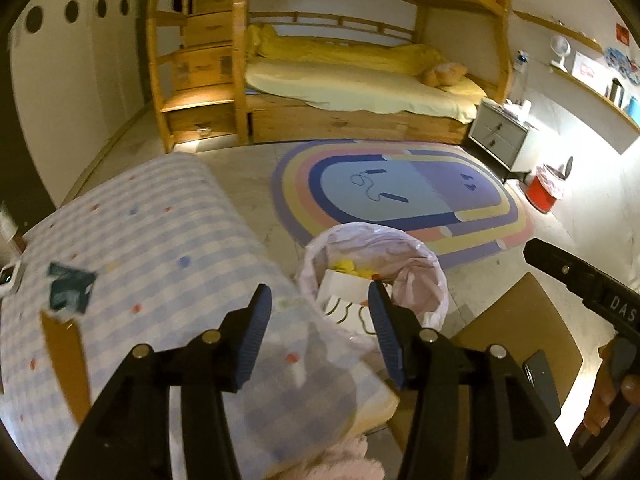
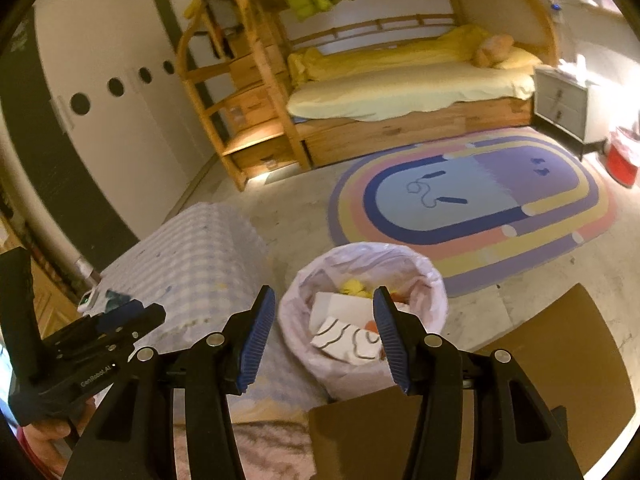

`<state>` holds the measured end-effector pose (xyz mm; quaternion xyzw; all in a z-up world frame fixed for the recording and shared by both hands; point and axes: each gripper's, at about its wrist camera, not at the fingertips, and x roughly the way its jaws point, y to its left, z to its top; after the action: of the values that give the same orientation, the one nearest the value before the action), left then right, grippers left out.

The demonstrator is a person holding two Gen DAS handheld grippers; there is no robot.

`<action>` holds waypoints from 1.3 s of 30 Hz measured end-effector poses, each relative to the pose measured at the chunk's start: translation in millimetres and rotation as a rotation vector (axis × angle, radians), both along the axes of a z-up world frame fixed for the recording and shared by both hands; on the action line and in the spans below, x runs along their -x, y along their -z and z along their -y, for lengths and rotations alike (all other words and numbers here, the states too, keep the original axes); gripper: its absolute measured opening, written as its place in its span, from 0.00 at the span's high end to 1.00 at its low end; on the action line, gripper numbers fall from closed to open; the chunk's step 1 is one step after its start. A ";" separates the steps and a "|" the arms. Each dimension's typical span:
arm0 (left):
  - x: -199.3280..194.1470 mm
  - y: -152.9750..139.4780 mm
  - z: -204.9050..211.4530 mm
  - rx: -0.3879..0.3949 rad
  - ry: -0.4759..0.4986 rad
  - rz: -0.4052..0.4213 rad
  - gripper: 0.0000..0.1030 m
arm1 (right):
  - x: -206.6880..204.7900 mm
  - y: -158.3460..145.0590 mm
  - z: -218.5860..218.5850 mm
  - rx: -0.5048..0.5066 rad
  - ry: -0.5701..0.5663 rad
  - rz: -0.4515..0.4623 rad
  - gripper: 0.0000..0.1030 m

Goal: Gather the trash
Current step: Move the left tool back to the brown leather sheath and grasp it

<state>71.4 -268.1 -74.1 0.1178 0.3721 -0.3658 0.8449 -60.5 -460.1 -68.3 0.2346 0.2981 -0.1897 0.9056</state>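
- The left gripper (image 1: 318, 322) hangs above the near edge of the table (image 1: 132, 240), which wears a blue-and-white checked cloth; its jaws stand wide apart with nothing between them.
- The right gripper (image 2: 324, 326) hovers over the trash bin (image 2: 424, 280), jaws also spread wide and holding nothing.
- The trash bin (image 1: 428, 268) stands on the floor just beside the table's corner, lined with a pale pink plastic bag.
- Inside the bin lie a white carton (image 2: 340, 306), a white wrapper with dark wavy lines (image 2: 348, 342), and some yellow scraps (image 2: 352, 286) toward the back.
- On the table, toward its left side, sits a dark teal packet (image 1: 70, 292), blurred; what it is cannot be told.
- A brown chair seat (image 2: 560, 344) sits on the right, near the bin.
- Beyond the bin a striped oval rug (image 1: 400, 192) covers the floor, with a dark cord (image 1: 372, 184) lying on it.
- A wooden bunk bed (image 1: 340, 92) with yellow bedding stands behind the rug.
- A red bin (image 1: 542, 192) with a pink liner stands far off on the right, next to a grey nightstand (image 1: 500, 136).
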 end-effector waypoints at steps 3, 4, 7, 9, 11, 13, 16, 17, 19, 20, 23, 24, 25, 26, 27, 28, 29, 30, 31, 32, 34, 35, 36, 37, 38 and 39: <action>1.0 -5.3 -23.0 0.000 -0.043 0.019 0.48 | -6.2 -6.0 -22.8 0.018 -0.049 0.000 0.49; 0.8 -7.4 -32.2 0.005 -0.058 0.023 0.47 | -8.7 -7.5 -30.7 0.024 -0.068 -0.001 0.49; -2.8 -12.0 -58.1 0.014 -0.113 0.034 0.47 | -20.2 -12.4 -57.2 0.039 -0.135 -0.006 0.49; -5.9 -14.1 -76.9 0.019 -0.154 0.038 0.46 | -31.4 -15.9 -79.2 0.051 -0.190 -0.010 0.49; -10.8 -15.6 -98.5 0.023 -0.200 0.046 0.45 | -38.9 -18.3 -94.1 0.060 -0.226 -0.011 0.49; -17.4 -17.2 -121.6 0.027 -0.250 0.049 0.41 | -51.1 -20.9 -115.3 0.074 -0.276 -0.012 0.49; -24.5 -15.4 -153.5 0.029 -0.317 0.050 0.37 | -69.3 -23.1 -140.3 0.086 -0.334 -0.013 0.49; -26.2 -14.5 -161.9 0.027 -0.336 0.049 0.35 | -77.0 -23.6 -149.5 0.091 -0.358 -0.013 0.49; -32.6 -10.9 -184.0 0.021 -0.384 0.044 0.30 | -86.5 -23.1 -161.5 0.093 -0.383 -0.013 0.49; -35.8 -9.2 -191.5 0.019 -0.404 0.037 0.29 | -91.2 -22.6 -166.3 0.094 -0.394 -0.014 0.49; -47.0 -1.5 -212.5 0.006 -0.456 0.012 0.27 | -107.8 -20.7 -180.3 0.094 -0.425 -0.016 0.49; -51.9 1.7 -217.3 -0.006 -0.474 0.006 0.27 | -112.9 -19.8 -184.5 0.099 -0.433 -0.016 0.49; -54.1 3.6 -220.7 -0.013 -0.481 0.004 0.26 | -116.7 -19.0 -187.8 0.105 -0.436 -0.017 0.49; -56.5 5.9 -222.4 -0.022 -0.487 0.000 0.25 | -122.3 -17.9 -190.1 0.115 -0.436 -0.022 0.47; -59.4 8.6 -223.7 -0.031 -0.492 -0.003 0.25 | -125.4 -17.5 -191.7 0.124 -0.434 -0.023 0.44; -62.4 11.7 -223.6 -0.042 -0.495 -0.007 0.25 | -128.3 -17.2 -193.1 0.129 -0.434 -0.025 0.44; -66.4 15.6 -222.0 -0.057 -0.498 -0.015 0.25 | -130.4 -16.1 -194.6 0.133 -0.433 -0.026 0.44; -70.0 20.3 -219.1 -0.071 -0.499 -0.025 0.25 | -133.7 -15.3 -194.4 0.133 -0.432 -0.026 0.44; -72.0 25.0 -217.8 -0.081 -0.498 -0.036 0.25 | -134.6 -15.5 -192.4 0.133 -0.433 -0.026 0.44; -76.2 30.4 -214.5 -0.094 -0.493 -0.052 0.25 | -136.4 -15.5 -191.5 0.133 -0.432 -0.027 0.44; -83.1 38.9 -208.9 -0.114 -0.483 -0.075 0.25 | -139.2 -13.9 -188.7 0.138 -0.430 -0.032 0.44; -85.6 42.1 -205.8 -0.121 -0.478 -0.085 0.25 | -140.1 -12.5 -186.7 0.136 -0.428 -0.034 0.44; -89.9 45.7 -201.4 -0.127 -0.467 -0.101 0.25 | -141.7 -12.4 -185.0 0.135 -0.427 -0.036 0.44; -91.5 47.8 -199.5 -0.130 -0.462 -0.111 0.25 | -143.2 -11.3 -182.5 0.132 -0.424 -0.040 0.44; -95.5 49.9 -196.1 -0.131 -0.454 -0.124 0.25 | -144.6 -10.5 -180.5 0.130 -0.421 -0.043 0.44; -98.9 52.1 -193.7 -0.133 -0.449 -0.133 0.25 | -145.1 -9.1 -178.1 0.127 -0.419 -0.046 0.44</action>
<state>170.3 -74.4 -126.2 0.0633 0.4670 -0.1502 0.8691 84.6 -282.0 -59.2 0.1058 0.3482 -0.0211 0.9312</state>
